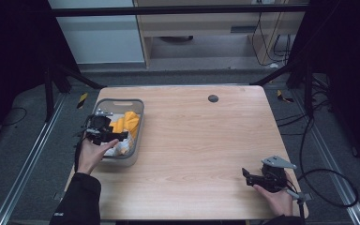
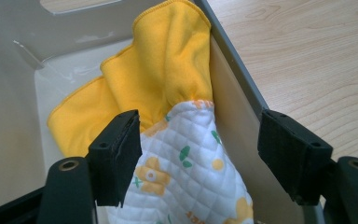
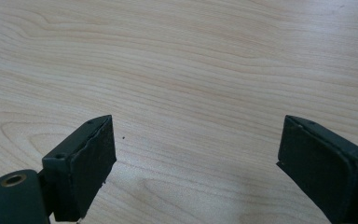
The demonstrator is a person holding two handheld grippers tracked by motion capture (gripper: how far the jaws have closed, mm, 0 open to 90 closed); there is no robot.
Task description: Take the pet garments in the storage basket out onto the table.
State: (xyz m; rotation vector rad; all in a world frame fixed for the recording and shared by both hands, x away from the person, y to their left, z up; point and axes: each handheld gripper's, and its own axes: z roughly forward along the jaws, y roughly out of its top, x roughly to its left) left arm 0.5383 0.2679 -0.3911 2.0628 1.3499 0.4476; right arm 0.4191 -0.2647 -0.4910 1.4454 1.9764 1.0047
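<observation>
A grey plastic basket (image 1: 138,123) stands at the table's left side. In it lie a yellow cloth (image 1: 126,122) and a white quilted cloth with flower print (image 1: 122,146). My left gripper (image 1: 110,136) hovers over the basket, open, its jaws straddling the basket's right wall (image 2: 233,88). The left gripper view shows the yellow cloth (image 2: 158,70) draped against that wall and the quilted cloth (image 2: 186,163) between the jaws, untouched by either. My right gripper (image 1: 248,177) rests near the table's front right corner, open, with bare wood (image 3: 191,93) between its jaws.
The wooden table (image 1: 197,140) has a dark round grommet (image 1: 213,98) near its far edge. Black frame legs and cables stand on the floor around the table. A cable (image 1: 328,187) trails from the right gripper off the table's right side.
</observation>
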